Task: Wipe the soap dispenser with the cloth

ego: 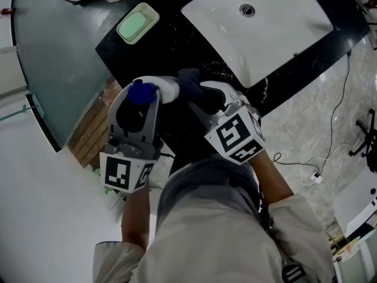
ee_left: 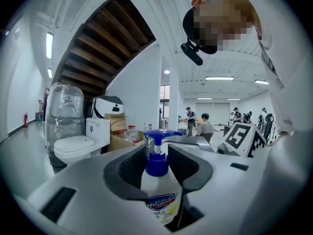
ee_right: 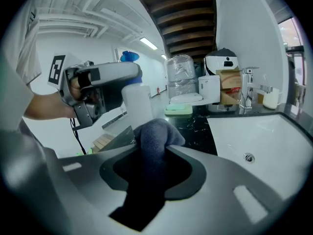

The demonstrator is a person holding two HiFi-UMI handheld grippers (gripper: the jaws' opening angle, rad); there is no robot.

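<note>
Left hand-held gripper clenched on dispenser, jaws either side of its upper body, blue pump above them. Dispenser upright, at front edge of black surface; whether its base rests there, cannot tell. Right hand-held gripper clenched on dark cloth; cloth bunched between jaws, front end bulging past them. Cloth end right at dispenser's white side, seemingly touching. White sink beyond right hand-held gripper. Green soap dish farther back on surface.
</note>
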